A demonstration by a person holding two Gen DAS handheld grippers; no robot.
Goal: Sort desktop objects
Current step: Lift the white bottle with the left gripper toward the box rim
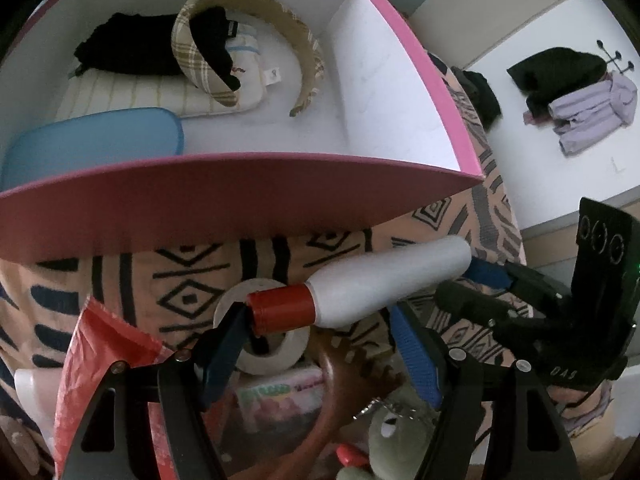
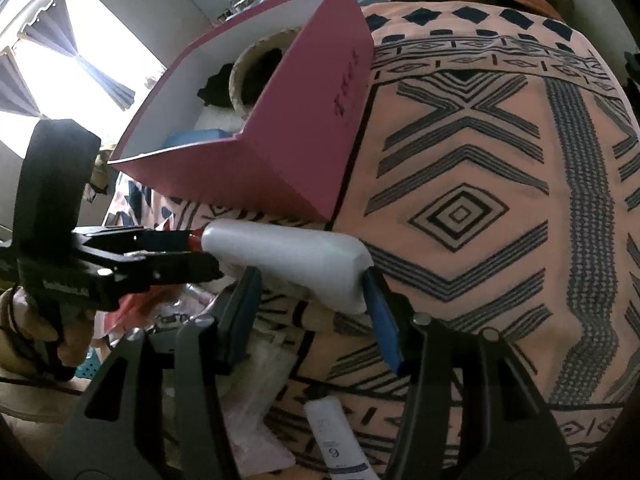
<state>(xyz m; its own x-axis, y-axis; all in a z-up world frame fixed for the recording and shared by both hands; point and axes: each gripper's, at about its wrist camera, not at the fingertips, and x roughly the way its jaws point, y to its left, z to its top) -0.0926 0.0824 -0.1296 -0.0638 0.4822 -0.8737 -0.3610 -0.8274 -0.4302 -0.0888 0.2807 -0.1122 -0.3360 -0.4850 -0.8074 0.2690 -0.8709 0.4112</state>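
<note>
A white bottle (image 1: 384, 280) with a red cap (image 1: 280, 308) hangs in the air in front of the pink box (image 1: 224, 196). My right gripper (image 2: 312, 300) is shut on the bottle's wide base (image 2: 304, 256); it shows in the left wrist view (image 1: 472, 276) at right. My left gripper (image 1: 320, 340) is open, its left fingertip (image 1: 228, 332) touching the red cap and its right finger well apart from the bottle. In the right wrist view the left gripper (image 2: 192, 256) meets the cap end. The box holds a plaid headband (image 1: 248, 48), black cloth (image 1: 132, 44) and a blue item (image 1: 92, 140).
A patterned peach cloth (image 2: 480, 200) covers the surface. Below the bottle lie a tape roll (image 1: 264, 340), a red bag (image 1: 104, 360), a snack packet (image 1: 276, 396) and a plush toy (image 1: 396, 436). A white tube (image 2: 336, 436) lies near the right gripper.
</note>
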